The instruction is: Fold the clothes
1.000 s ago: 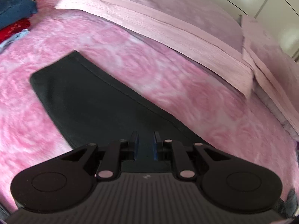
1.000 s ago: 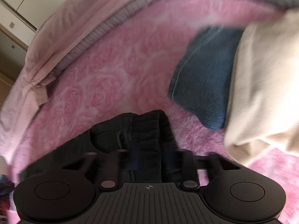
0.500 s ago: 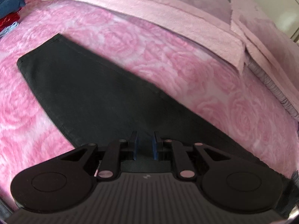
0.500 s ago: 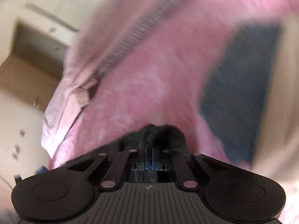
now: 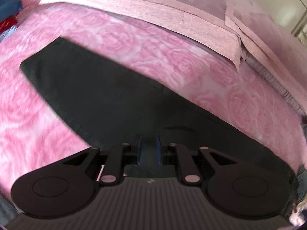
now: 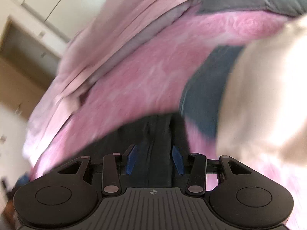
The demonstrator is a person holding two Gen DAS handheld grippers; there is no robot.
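Left wrist view: left tongs [image 5: 147, 149] pinch the near edge of black trousers [image 5: 99, 88] spread flat on a pink rose-patterned bed [image 5: 172, 61]; right tongs [image 6: 154, 159] are opening, trousers between the pads, blue garment [image 6: 209, 88] beyond

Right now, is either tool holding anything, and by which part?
The left tool pinches the black garment at its near edge. The right tool is opening, pads off the fabric between them.

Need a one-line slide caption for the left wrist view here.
Left gripper poised over a dark garment spread flat on the pink rose-patterned blanket, pillows beyond.
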